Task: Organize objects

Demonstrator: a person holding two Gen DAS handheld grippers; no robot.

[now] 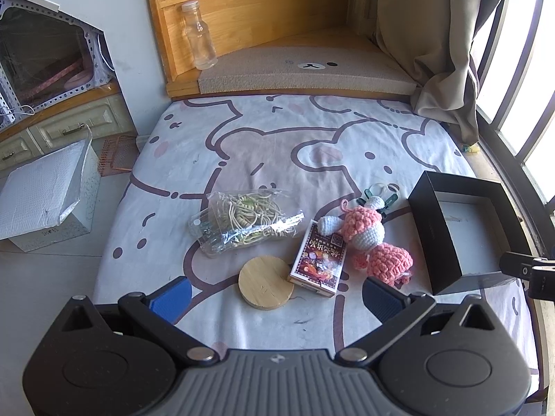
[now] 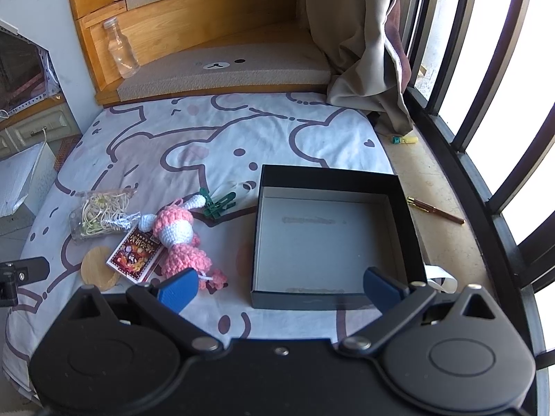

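Cartoon-print bedsheet (image 1: 277, 145), wooden headboard shelf (image 1: 263, 20), curtain (image 1: 437, 34)

My bed (image 1: 242, 131), cartoon-print sheet: bag of cords (image 1: 242, 222), wooden disc (image 1: 265, 282), card box (image 1: 319, 256), crochet doll (image 1: 371, 239), green clips (image 2: 218, 202), open black box (image 2: 329, 235).

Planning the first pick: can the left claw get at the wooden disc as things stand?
Probably yes: the left claw is open with the wooden disc just ahead, top bare. Only the card box sits close beside it.
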